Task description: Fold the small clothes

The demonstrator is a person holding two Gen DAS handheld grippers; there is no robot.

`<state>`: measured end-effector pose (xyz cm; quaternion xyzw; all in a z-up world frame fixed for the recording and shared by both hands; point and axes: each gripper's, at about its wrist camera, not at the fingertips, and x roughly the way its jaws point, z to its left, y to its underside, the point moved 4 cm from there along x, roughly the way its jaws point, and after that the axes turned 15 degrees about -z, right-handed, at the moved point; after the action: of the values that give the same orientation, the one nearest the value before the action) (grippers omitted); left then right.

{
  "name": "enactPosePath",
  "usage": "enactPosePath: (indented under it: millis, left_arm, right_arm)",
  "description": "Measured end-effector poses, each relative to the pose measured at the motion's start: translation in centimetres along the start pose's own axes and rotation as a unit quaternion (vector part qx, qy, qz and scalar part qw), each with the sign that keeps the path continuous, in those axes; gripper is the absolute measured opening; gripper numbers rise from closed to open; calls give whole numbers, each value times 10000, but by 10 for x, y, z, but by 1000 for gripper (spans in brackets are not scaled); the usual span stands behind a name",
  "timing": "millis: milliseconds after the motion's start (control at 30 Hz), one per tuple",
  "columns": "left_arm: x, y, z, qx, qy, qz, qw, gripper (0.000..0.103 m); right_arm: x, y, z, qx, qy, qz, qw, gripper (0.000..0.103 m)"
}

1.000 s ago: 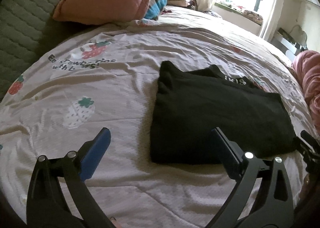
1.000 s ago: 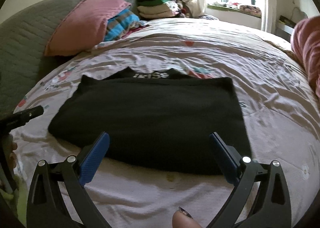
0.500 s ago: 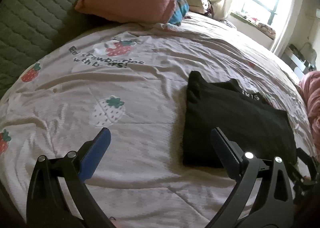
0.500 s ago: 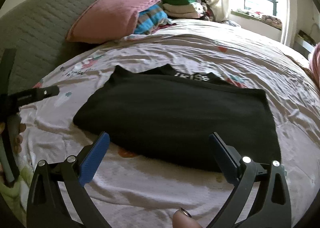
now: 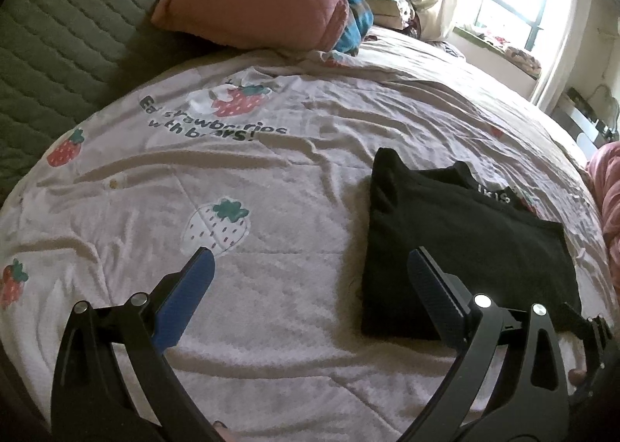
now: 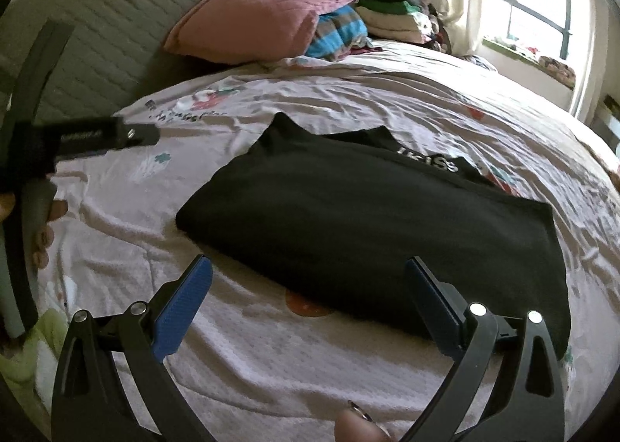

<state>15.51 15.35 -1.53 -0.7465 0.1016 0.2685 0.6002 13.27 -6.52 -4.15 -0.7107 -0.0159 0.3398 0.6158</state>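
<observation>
Drifting left, my left tool [image 5: 310, 271] now hangs spread over bare bed [image 5: 271, 325]. Folded black shirt [image 5: 457, 248] lies just right; my right tool [image 6: 308, 275], spread, faces it.

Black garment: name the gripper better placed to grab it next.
Right. The right gripper hangs open facing the black garment; the left gripper, also open, mostly faces bare bedsheet.

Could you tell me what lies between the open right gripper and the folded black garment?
Only bare strawberry-print bedsheet; nothing else lies between the right gripper and the black garment, as the right wrist view shows.
</observation>
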Motion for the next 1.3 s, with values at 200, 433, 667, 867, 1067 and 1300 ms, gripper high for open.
enactPosePath:
  millis: [200, 433, 667, 867, 1067, 1300]
  left_arm:
    - [14, -5, -13, 237, -44, 62, 9997, 93]
    - [39, -17, -25, 375, -7, 253, 9990, 93]
    - [72, -27, -36, 650, 12, 459, 9968, 93]
    - [91, -30, -36, 770, -2, 529, 9956, 93]
    - [104, -24, -33, 802, -2, 632, 9948, 93]
    - [110, -26, -28, 758, -32, 629, 9951, 93]
  right_arm:
    - [12, 4, 11, -176, -44, 83, 9998, 98]
    - [28, 8, 19, -413, -55, 183, 9990, 98]
    - [46, 13, 34, -907, -46, 240, 9956, 98]
    - [63, 20, 42, -1281, 38, 368, 9911, 98]
    - [77, 27, 51, -1669, 135, 498, 9846, 98]
    - [96, 24, 58, -2001, 286, 476, 9782, 98]
